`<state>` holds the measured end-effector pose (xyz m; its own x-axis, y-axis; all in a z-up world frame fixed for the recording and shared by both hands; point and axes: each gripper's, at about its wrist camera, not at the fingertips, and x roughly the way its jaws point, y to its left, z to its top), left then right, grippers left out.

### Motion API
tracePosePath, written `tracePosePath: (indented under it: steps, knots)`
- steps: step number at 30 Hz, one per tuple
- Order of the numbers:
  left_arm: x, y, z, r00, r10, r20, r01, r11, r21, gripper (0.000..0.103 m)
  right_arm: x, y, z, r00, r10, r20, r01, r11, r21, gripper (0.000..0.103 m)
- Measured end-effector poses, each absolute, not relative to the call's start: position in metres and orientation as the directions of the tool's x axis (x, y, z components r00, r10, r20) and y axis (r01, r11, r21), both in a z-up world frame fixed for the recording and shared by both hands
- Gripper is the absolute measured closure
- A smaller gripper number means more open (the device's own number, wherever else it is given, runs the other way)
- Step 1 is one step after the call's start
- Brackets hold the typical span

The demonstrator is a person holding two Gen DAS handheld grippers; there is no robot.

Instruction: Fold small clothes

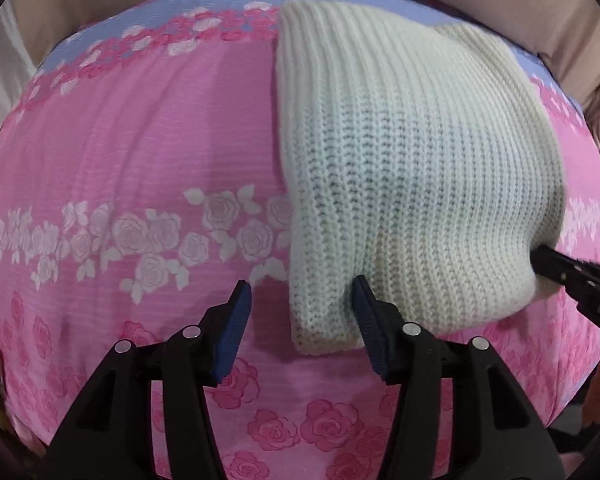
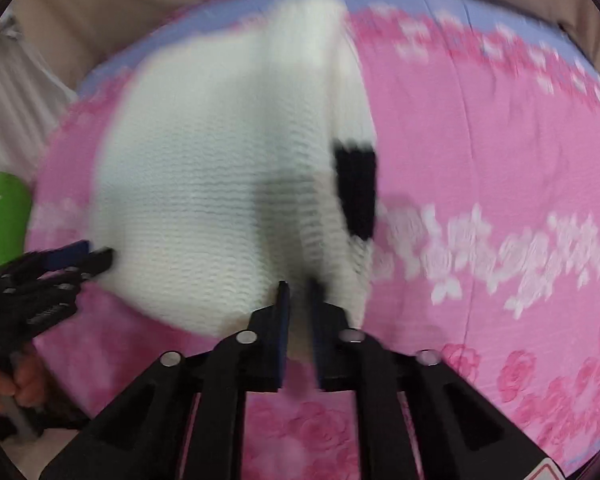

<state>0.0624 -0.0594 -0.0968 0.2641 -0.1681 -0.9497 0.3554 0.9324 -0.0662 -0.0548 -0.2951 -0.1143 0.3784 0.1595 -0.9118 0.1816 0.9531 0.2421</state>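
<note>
Knitwear fills my left wrist view: a cream ribbed sweater [image 1: 412, 184] lies on the pink rose-print bedsheet [image 1: 140, 152], spread toward the far right of the bed, its near hem close to me. My left gripper [image 1: 300, 308] stands wide apart; the right-hand pad [image 1: 370, 328] presses against the sweater's near edge while the other pad hangs over bare sheet, so it grips nothing. At the right border the right gripper's black tip meets the sweater's near right corner.

From the right wrist view, which is motion-blurred, the sweater [image 2: 204, 184] sits ahead and left, with a black patch [image 2: 356, 188] on a part along its right side; I cannot tell whether that is a sleeve or a cuff. My right gripper [image 2: 300, 312] has its tongs drawn narrow, and white knit shows between them, so I judge it is pinching the near hem, though blur keeps me from being sure. The left gripper [image 2: 88, 258] appears at the sweater's left edge, beside something green [image 2: 8, 216] I cannot identify.

I judge a fold is being set up, one corner taken and the other not yet. Next I should close the left tongs on the hem, then lift both corners evenly to carry the near edge over.
</note>
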Motion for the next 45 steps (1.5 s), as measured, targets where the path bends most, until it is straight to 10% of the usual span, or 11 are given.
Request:
tracePosePath:
  steps: [5,12,20,45]
  knots:
    - [0.051,-0.063,-0.047,0.375,-0.150,-0.915,0.372,0.928,0.000,0.050,-0.071,-0.298,-0.058,0.463,0.170,-0.870,0.205,0.934,0.292,0.098]
    - [0.029,-0.077,-0.014,0.486,-0.130,-0.864,0.335,0.941,0.047,0.018,-0.094,-0.293,-0.024,0.522,0.024,-0.852,0.293,0.934,0.206,0.069]
    - [0.016,-0.090,-0.015,0.508,-0.095,-0.856,0.298,0.952,0.071,0.016,-0.104,-0.294,-0.042,0.477,-0.015,-0.879,0.367,0.912,0.183,0.054]
    - [-0.013,-0.099,-0.018,0.539,-0.059,-0.840,0.282,0.953,0.114,0.015,-0.120,-0.253,-0.037,0.510,-0.075,-0.857,0.285,0.955,0.086,0.052]
